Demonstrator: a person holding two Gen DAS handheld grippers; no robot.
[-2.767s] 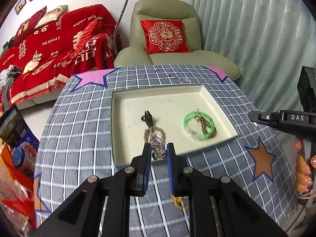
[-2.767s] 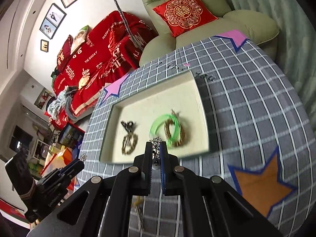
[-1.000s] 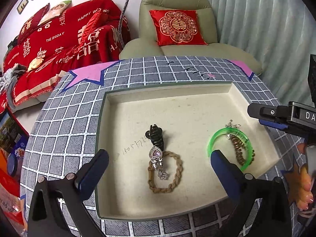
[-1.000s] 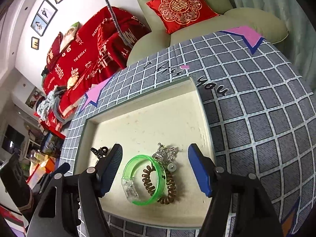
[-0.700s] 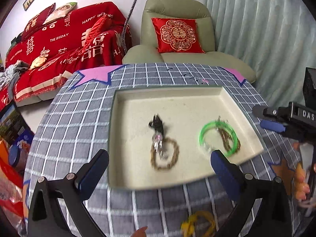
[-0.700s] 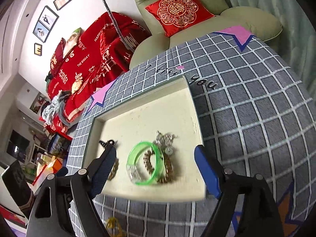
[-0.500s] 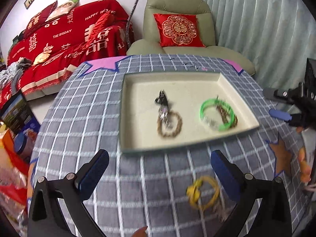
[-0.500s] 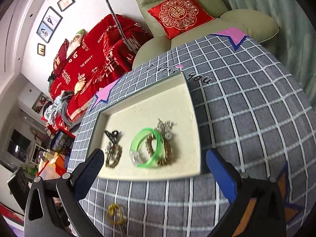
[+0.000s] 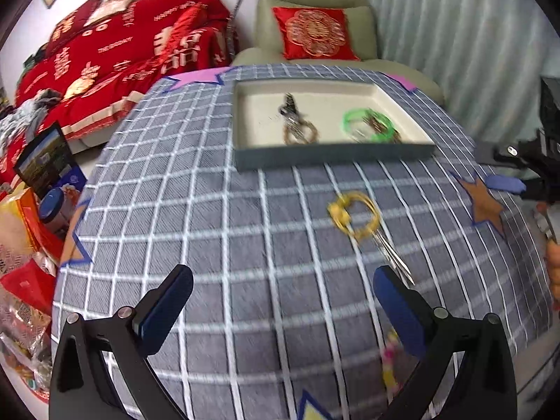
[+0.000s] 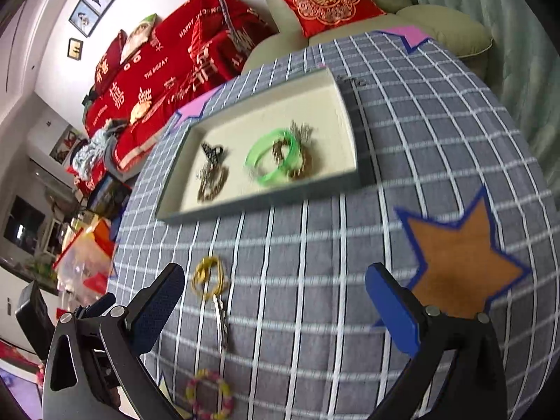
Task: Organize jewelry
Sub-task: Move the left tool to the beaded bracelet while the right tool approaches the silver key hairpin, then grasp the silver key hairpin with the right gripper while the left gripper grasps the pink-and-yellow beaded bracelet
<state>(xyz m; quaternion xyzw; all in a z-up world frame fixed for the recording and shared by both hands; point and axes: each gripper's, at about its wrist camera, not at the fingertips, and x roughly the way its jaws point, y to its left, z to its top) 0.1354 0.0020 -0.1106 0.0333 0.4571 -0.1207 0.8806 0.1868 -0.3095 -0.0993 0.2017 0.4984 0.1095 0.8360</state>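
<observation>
we see the left tongs [image 9: 281,302] spread wide over the checked counter [image 9: 217,217], nothing between the pads and nothing touched. the right tongs [image 10: 274,299] have just been opening and now stand as wide, empty too, above bare cloth beside the brown star [image 10: 462,262].

the jewelry tray [image 9: 332,155] sits well ahead of both. in it lie a black clip [image 9: 289,102] above a braided brown bracelet [image 9: 301,134], and a green bangle [image 9: 367,124] over a dark beaded piece. on the cloth between tray and tongs lies a yellow band [image 9: 353,215], a thin silver piece [image 9: 393,259] trailing from it.

the right wrist view shows a pink and yellow beaded bracelet [image 10: 209,397] whole near the counter's edge; the left view catches only a blurred sliver of it. the right view also shows a silvery ornament [image 10: 302,131] touching the bangle. the left view alone shows the right tool's blue pad [image 9: 505,183] at the far side, and fingers [image 9: 553,262] under it.
</observation>
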